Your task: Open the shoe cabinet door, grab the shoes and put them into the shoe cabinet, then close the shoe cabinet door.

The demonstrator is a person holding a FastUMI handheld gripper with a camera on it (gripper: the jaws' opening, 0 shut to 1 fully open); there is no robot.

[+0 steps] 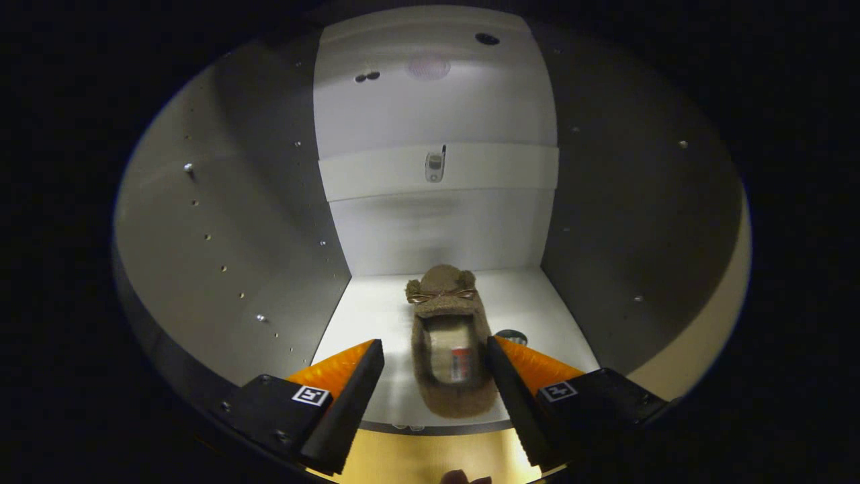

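One shoe [449,336], a fuzzy brown slipper with a small bow, lies on the cabinet [376,309] shelf, toe toward the back wall. The gripper [435,363] is open, fingers either side of its heel; whether they touch, I cannot tell. Best to draw straight back without snagging it. The insole label is unreadable.

- A tan slipper [449,349] of fuzzy, fleece-like cloth, matt and rough, with a thin glossy bow at the toe.
- Shoe cabinet [430,228] panels of smooth white laminate, faintly sheened, dotted with small metal pegs.
- The spread fingers [435,390], matt black plastic with orange plastic backs.
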